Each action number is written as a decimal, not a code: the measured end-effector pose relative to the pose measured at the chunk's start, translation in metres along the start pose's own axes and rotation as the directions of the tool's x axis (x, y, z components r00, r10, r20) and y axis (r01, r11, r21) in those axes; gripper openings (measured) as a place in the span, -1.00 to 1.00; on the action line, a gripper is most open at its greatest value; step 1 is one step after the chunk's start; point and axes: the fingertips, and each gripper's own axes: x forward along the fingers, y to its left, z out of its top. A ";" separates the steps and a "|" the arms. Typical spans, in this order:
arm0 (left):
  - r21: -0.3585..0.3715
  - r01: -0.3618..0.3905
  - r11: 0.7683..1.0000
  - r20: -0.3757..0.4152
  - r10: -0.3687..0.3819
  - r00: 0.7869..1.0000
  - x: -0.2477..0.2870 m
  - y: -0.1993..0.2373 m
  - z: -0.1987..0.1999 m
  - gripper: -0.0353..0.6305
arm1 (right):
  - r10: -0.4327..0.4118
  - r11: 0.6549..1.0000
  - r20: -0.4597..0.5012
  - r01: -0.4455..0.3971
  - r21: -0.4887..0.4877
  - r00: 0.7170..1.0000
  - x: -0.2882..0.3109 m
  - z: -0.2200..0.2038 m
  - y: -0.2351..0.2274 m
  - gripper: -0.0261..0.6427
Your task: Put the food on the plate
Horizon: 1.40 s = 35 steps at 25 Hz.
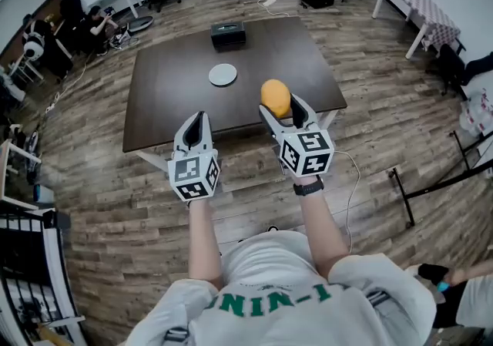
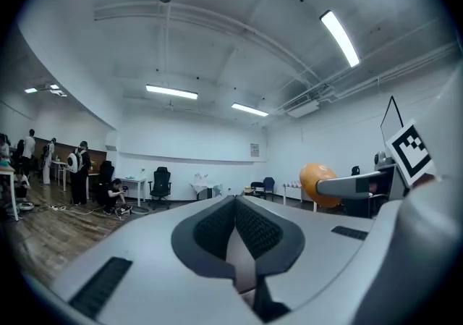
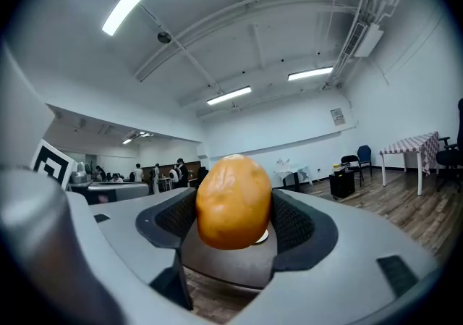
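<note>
One smooth orange food, clamped in the right hand-held gripper (plate well apart), could be squeezed out.

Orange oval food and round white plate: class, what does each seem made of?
The orange oval food looks smooth and faintly glossy: possibly moulded plastic, possibly real. The round white plate looks plain and matte: ceramic or plastic, too small to tell.

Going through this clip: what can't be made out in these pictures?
- Head view: black box on the dark brown table, too small to identify.
- Left gripper view: round white plate out of frame; the shut left hand-held gripper faces the room.
- All views: smooth orange oval food in the right hand-held gripper, kind unclear.
</note>
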 end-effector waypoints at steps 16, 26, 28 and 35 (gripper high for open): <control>0.001 -0.041 0.999 -0.023 0.041 0.999 0.036 -0.007 -0.026 -0.85 | 0.108 0.994 -0.033 -0.106 0.039 0.994 0.037 -0.031 -0.017 0.07; 0.002 -0.026 1.000 -0.021 0.026 0.999 0.151 0.074 -0.039 -0.85 | 0.076 0.997 -0.045 -0.075 0.023 0.996 0.172 -0.034 -0.036 0.07; 0.009 -0.021 1.000 -0.022 0.021 1.000 0.178 0.095 -0.034 -0.85 | 0.065 0.998 -0.040 -0.064 0.020 0.997 0.206 -0.025 -0.039 0.07; -0.014 0.010 1.000 -0.025 -0.010 1.000 0.259 0.169 -0.032 -0.85 | 0.043 0.999 -0.059 -0.042 0.017 0.997 0.314 -0.022 -0.035 0.07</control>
